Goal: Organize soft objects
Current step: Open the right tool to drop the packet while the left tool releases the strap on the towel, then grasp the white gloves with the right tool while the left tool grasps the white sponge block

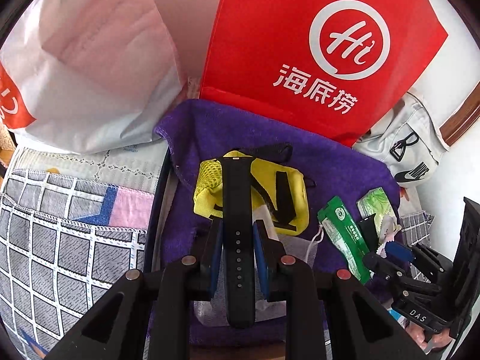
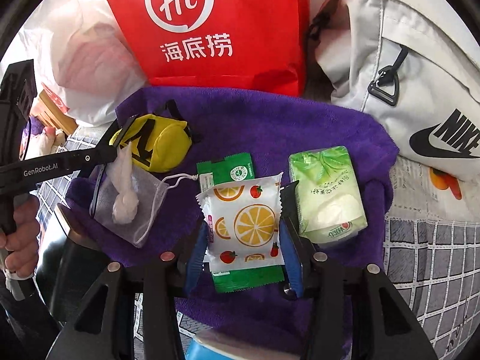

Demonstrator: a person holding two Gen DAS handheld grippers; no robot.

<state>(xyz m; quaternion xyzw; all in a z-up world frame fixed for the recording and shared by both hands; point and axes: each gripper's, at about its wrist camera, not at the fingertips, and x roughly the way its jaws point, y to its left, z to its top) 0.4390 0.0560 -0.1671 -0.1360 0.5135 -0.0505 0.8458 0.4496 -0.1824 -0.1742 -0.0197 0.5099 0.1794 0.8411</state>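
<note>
Jaws of my left gripper (image 1: 238, 240) are clenched on a black watch strap (image 1: 237, 225) over the purple towel (image 1: 330, 162); my right gripper (image 2: 243, 234) pinches a fruit-print sachet (image 2: 243, 222).

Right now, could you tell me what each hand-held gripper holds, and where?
Left hand-held gripper: black strap, gripped mid-length. Right hand-held gripper: fruit-print packet, by its side edges.

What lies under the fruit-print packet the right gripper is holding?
Under the fruit-print packet, a green sachet shows above and below it, lying on the purple towel. The sachet's middle is covered.
</note>
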